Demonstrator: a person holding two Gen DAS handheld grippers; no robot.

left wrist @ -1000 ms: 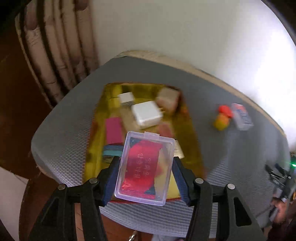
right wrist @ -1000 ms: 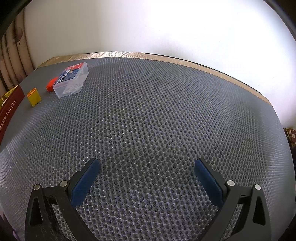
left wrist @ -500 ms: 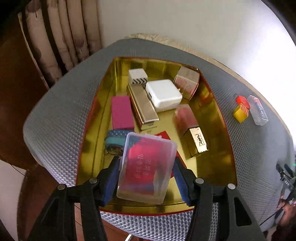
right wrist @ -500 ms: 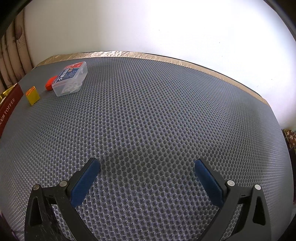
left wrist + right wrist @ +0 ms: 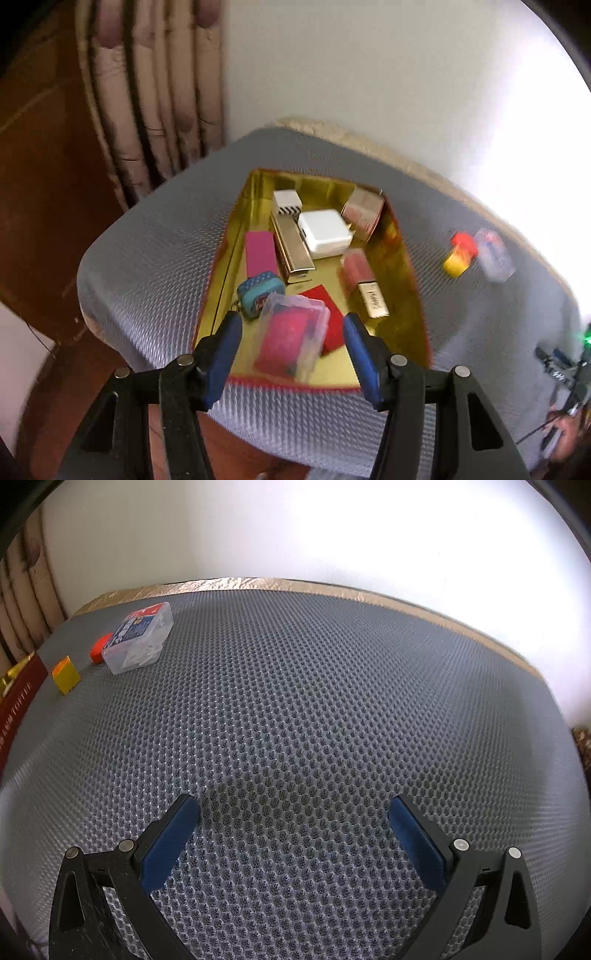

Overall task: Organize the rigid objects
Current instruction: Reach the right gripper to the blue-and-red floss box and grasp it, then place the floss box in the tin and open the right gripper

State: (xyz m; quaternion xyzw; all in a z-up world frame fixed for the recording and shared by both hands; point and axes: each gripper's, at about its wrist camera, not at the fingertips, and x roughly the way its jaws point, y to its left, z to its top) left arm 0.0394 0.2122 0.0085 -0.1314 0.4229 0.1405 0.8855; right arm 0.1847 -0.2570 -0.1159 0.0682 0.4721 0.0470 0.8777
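On the grey mesh cushion (image 5: pixel 155 258), a gold tray (image 5: pixel 400 266) is holding the clear card case (image 5: pixel 291 338) beside a teal pouch (image 5: pixel 258 293). Both the left gripper (image 5: pixel 291 328) and right gripper (image 5: pixel 293 812) are spreading, gripping nothing.

- ahead of the left gripper (image 5: pixel 291 328) fingers the gold tray (image 5: pixel 406 266) is crowded: a clear case with a red card (image 5: pixel 291 339) lies between the fingertips, with gaps to both pads.
- just beyond the left finger sits a teal pouch (image 5: pixel 258 293); past it a pink box (image 5: pixel 260 254), a metallic bar (image 5: pixel 291 247) and a white charger (image 5: pixel 323 232) fill the far end.
- bare tray floor shows below the right finger.
- right of the tray, a yellow block (image 5: pixel 458 262) and a small clear box (image 5: pixel 495 254) stand on the grey mesh mat (image 5: pixel 147 251).
- between and ahead of the right gripper (image 5: pixel 293 823) fingers the mat lies bare.
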